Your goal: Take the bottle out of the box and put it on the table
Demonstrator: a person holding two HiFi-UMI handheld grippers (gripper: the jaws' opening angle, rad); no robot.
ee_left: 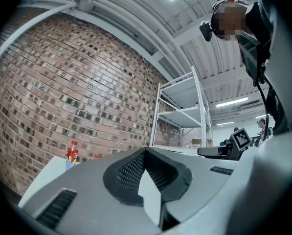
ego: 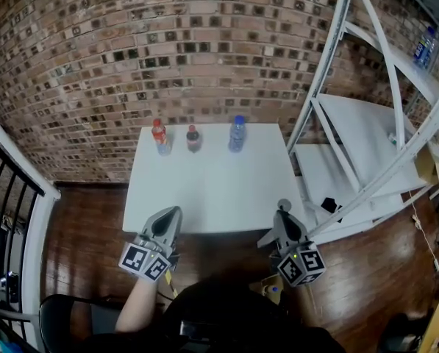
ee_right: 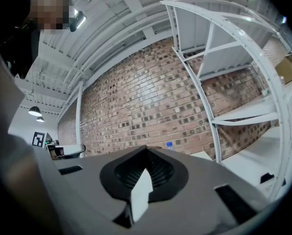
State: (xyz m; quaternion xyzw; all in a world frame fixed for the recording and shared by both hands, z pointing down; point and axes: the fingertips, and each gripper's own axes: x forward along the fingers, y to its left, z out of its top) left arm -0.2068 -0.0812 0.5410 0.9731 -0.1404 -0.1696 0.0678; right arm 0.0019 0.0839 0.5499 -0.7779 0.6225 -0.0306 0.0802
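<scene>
The surface (ego: 204, 197) stands with its far edge toward the brick wall (ego: 131, 50). Three bottles stand in a row along that far edge. The left bottle (ego: 160, 138) and the middle bottle (ego: 193, 139) stand near each other, and the right bottle (ego: 237, 134) stands further to the right. The shelf rack (ego: 366, 145) stands right of the surface. The left gripper (ego: 173, 213) is over the near edge, left of centre. The right gripper (ego: 283, 206) is at the near right corner. A railing (ego: 6, 190) stands to the far left of the surface.

Evenly lit, sharp — edges fisheye-bent, dark
</scene>
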